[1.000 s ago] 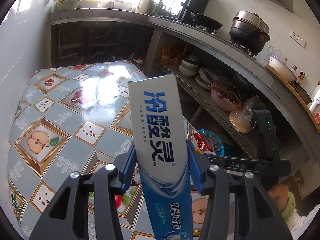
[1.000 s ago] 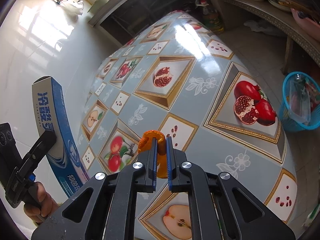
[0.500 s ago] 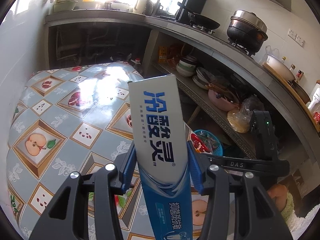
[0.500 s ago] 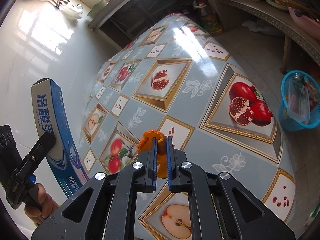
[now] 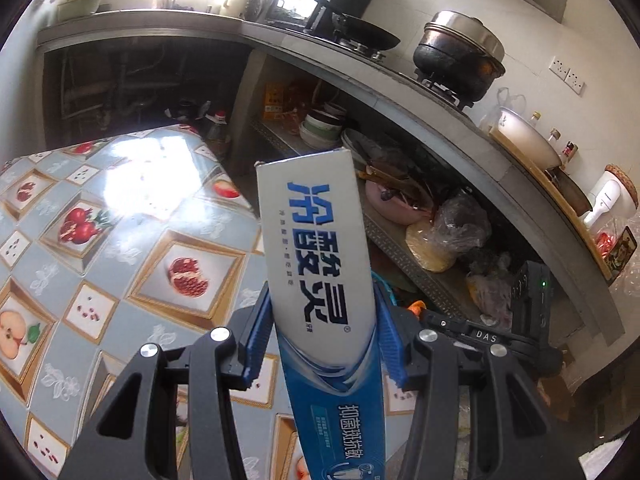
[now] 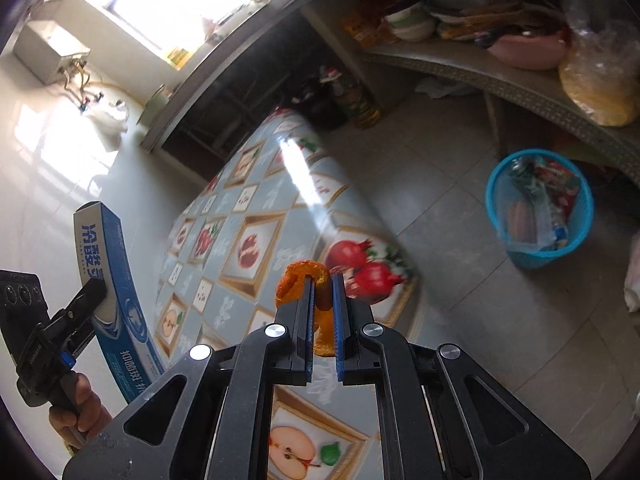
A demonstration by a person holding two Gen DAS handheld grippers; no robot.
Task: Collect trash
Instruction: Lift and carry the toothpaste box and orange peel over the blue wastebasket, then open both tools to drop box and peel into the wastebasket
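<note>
Left gripper: clenched on a toothpaste box, blue pads pressing both long sides. The box stands nearly upright between the jaws, its white upper end with blue characters pointing away from the camera, its blue lower end running down past the fingers. In the right wrist view the same box shows at the left edge, tilted, held above the floor beside the counter, with a hand on the gripper's handle below it.

Right gripper: jaws almost fully closed on a piece of orange peel. The peel curls over the top of the left fingertip and a strip of it hangs down between the pads.

The counter carries a glossy blue-grey cloth printed with pomegranates and apples; a strong glare streak runs across it. The right gripper hangs over the counter's near corner.

A blue mesh trash basket stands on the tiled floor to the right of the counter, well apart from both grippers. It already holds wrappers and plastic. Behind it, a low shelf holds bowls, a pink basin and a bagged yellow item.

Left wrist view background: a stove ledge with a wok and a lidded pot.
</note>
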